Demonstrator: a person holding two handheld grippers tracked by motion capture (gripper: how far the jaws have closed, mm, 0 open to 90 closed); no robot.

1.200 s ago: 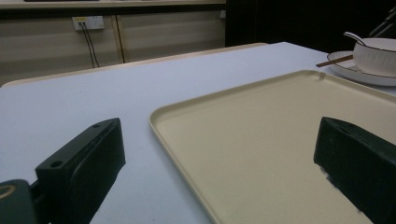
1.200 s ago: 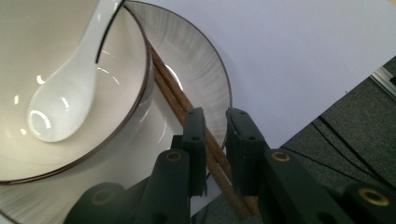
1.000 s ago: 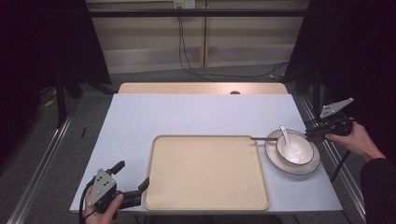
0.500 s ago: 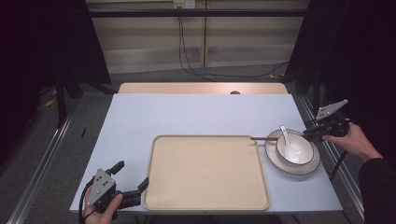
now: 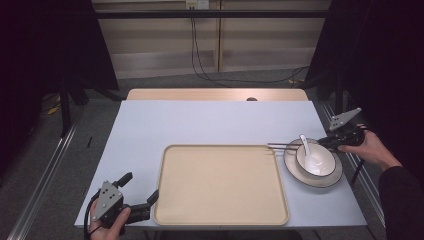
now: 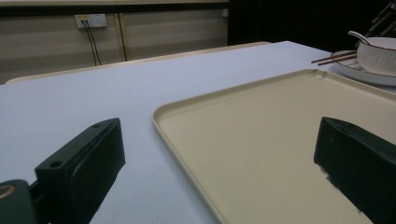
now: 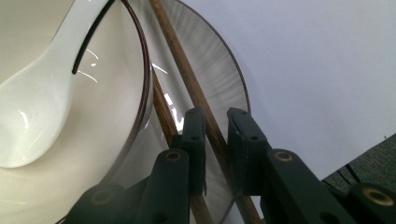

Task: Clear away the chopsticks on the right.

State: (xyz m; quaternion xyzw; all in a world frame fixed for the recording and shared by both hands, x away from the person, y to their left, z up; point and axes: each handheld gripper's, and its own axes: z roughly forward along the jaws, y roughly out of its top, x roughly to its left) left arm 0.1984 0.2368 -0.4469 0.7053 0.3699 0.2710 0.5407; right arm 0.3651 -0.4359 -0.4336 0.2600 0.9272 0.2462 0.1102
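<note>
Right gripper (image 7: 215,154) narrowed around one of the chopsticks (image 7: 198,95) lying across the plate (image 5: 335,177), right beside the bowl (image 5: 316,161) with the white spoon (image 5: 306,146) in it. Left gripper (image 5: 145,200) spread wide, sitting low at the tabletop's (image 5: 210,122) near edge, straddling the corner of the tan tray (image 5: 220,185).

beige tray (image 5: 220,185), white dark-rimmed bowl (image 5: 315,159), brown chopsticks (image 7: 196,93), pale blue table (image 5: 210,122)

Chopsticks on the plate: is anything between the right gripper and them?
Nothing visible. The right gripper has its jaws astride one of the chopsticks lying on the plate, beside the bowl.
</note>
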